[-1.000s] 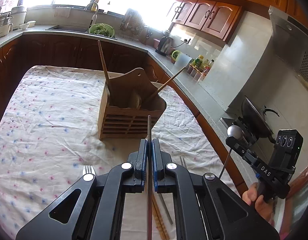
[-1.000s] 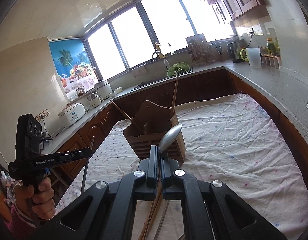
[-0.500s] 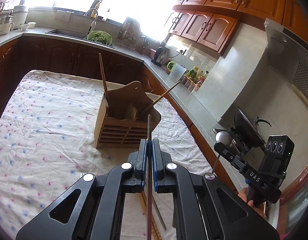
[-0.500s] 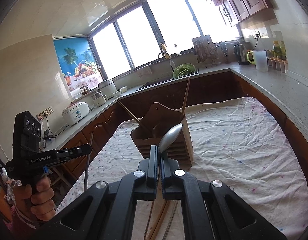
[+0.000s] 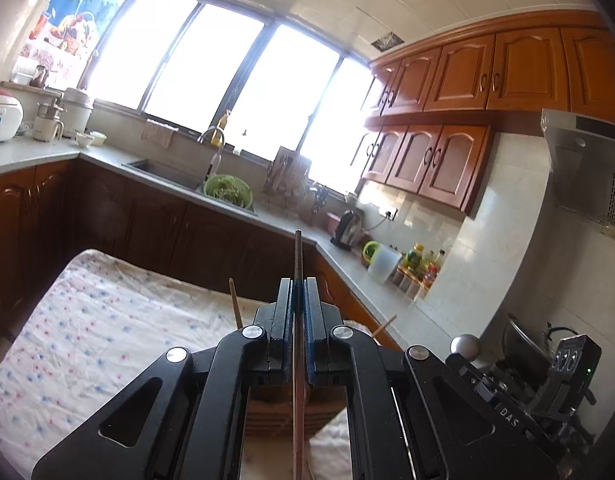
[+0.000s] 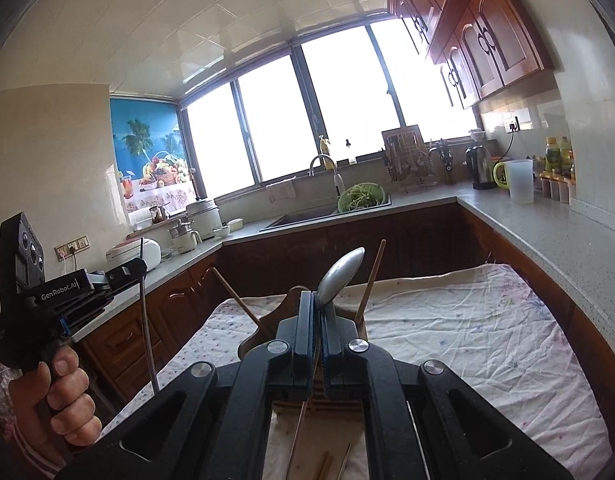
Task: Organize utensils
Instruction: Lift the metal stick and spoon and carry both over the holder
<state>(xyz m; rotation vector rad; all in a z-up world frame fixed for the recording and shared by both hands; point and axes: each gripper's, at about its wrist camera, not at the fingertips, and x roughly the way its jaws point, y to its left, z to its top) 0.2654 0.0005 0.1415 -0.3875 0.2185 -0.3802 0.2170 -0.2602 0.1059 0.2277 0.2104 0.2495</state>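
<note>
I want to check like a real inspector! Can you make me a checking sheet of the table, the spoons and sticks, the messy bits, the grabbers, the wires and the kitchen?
Surface: table under a wrinkled flowery cloth.
Job's things: wooden utensil holder with two chopsticks sticking out; more utensils lie on the cloth near the camera.
Clutter: nothing seen.
Grippers: left gripper shut on a thin metal utensil; right gripper shut on a metal spoon.
Cables: a wall plug lead by the rice cooker.
Surroundings: sink, green colander, kettle, bright windows.
</note>
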